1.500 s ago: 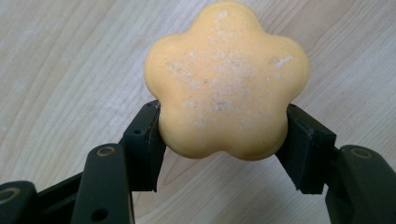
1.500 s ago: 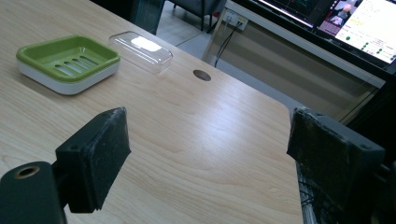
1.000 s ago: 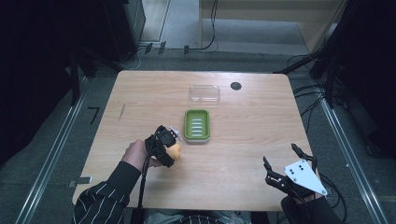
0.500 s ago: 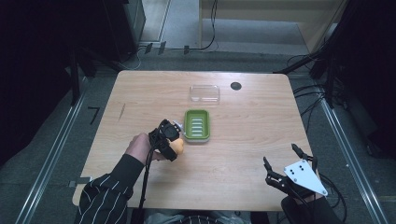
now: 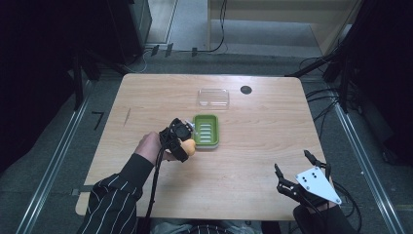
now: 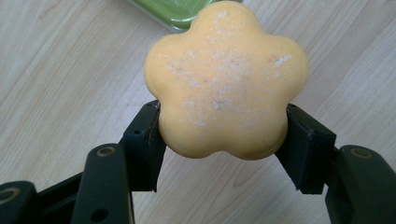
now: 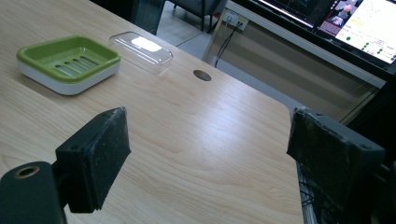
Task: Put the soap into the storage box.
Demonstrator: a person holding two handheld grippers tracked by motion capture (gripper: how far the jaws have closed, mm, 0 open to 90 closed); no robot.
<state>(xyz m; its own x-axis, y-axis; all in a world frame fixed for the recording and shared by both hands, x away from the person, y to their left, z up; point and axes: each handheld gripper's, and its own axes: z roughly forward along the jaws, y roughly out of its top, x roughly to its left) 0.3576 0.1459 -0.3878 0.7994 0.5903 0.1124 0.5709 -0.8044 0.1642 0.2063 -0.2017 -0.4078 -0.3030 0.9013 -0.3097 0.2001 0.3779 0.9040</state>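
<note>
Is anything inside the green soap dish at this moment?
The green soap dish holds nothing: its slotted tray is bare. The orange flower-shaped soap is clamped in the left gripper beside the dish. The space beneath the slotted tray is hidden.

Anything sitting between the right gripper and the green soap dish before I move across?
No. In the high view, only bare wood separates the right gripper from the green soap dish. The right gripper view shows the same bare stretch of table.
</note>
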